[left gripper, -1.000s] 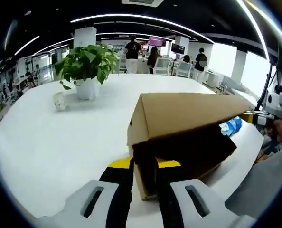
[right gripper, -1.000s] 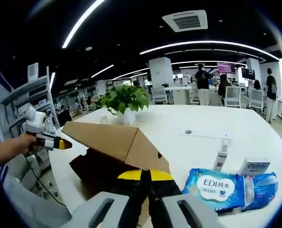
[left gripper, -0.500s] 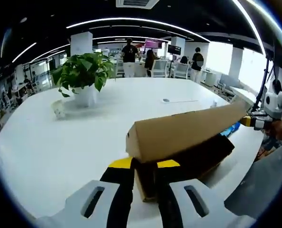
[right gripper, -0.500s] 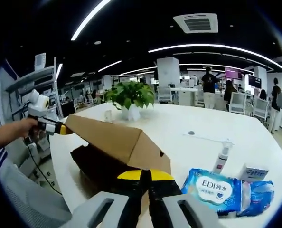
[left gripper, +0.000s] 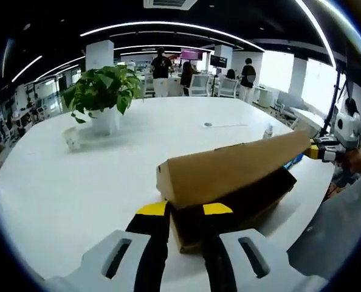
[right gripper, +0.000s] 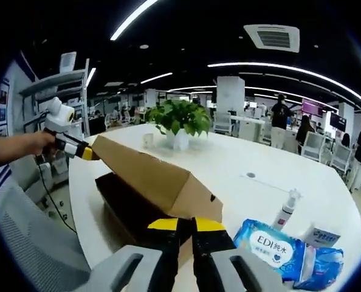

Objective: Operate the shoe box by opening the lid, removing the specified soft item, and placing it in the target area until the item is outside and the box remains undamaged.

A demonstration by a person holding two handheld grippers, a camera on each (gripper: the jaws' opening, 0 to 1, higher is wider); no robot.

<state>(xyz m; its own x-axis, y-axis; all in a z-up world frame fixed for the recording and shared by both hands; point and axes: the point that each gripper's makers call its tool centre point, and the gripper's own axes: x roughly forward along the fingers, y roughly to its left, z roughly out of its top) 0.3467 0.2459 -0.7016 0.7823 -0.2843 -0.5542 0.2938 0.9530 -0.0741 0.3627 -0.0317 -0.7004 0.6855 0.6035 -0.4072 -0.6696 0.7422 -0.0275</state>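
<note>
White table (left gripper: pixel 77 182): we pinch both ends of the shoe box (left gripper: pixel 241 201), jaws closed on its lid (left gripper: pixel 229 167). Lid half raised; the soft item isn't out yet.

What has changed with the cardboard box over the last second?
The lid has dropped lower over the box, narrowing the gap. Left claw and right claw stay clamped on the lid's ends. Box, plant and wipes pack have not moved.

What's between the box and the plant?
Just bare white table lies between the box and the plant, seen in the left gripper view.
</note>
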